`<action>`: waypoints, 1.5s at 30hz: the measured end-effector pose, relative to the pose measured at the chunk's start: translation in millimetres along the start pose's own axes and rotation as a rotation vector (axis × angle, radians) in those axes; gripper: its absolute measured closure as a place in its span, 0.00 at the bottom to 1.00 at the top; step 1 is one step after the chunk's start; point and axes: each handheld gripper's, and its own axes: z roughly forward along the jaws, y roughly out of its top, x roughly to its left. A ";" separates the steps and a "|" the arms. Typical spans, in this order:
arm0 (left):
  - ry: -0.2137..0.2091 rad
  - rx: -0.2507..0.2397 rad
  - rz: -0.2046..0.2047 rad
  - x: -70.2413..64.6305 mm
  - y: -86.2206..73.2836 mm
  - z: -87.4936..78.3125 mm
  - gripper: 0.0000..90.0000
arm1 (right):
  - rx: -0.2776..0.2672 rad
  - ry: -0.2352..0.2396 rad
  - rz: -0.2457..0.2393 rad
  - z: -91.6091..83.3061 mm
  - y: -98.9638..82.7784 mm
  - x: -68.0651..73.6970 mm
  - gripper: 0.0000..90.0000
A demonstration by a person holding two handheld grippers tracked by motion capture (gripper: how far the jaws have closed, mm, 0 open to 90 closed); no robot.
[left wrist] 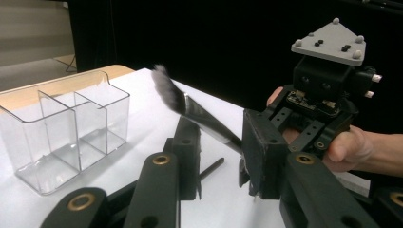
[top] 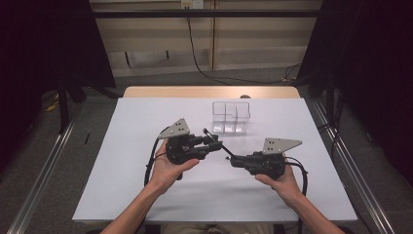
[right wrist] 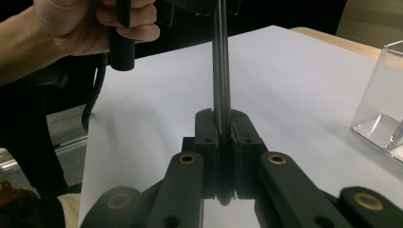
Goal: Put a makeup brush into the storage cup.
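Right tool (right wrist: 222, 124) pinching brush (left wrist: 190, 107) handle; left tool (left wrist: 221, 164) jaws flank it.

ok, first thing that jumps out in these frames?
A dark makeup brush spans the gap between the two grippers above mid-table: the right gripper is shut on its handle, while the left gripper has its jaws either side of the brush. Behind them stands a clear divided container, nothing visible inside.

Clear organizer (top: 231, 117) on white table (top: 136, 161)
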 end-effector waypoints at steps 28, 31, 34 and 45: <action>-0.116 -0.035 -0.056 -7.3 3.5 -2.9 0.92 | 0.008 0.020 -0.011 6.0 -3.2 2.0 0.91; -0.117 -0.032 -0.039 -11.7 5.4 -2.9 0.93 | 0.009 0.020 -0.008 6.2 -3.1 1.9 0.89; -0.117 -0.029 -0.020 -14.6 6.7 -2.8 0.93 | 0.004 0.027 -0.008 6.3 -2.5 2.1 0.86; -0.112 -0.025 -0.018 -15.4 7.3 -2.9 0.93 | -0.010 0.041 0.006 6.2 -1.5 2.6 0.61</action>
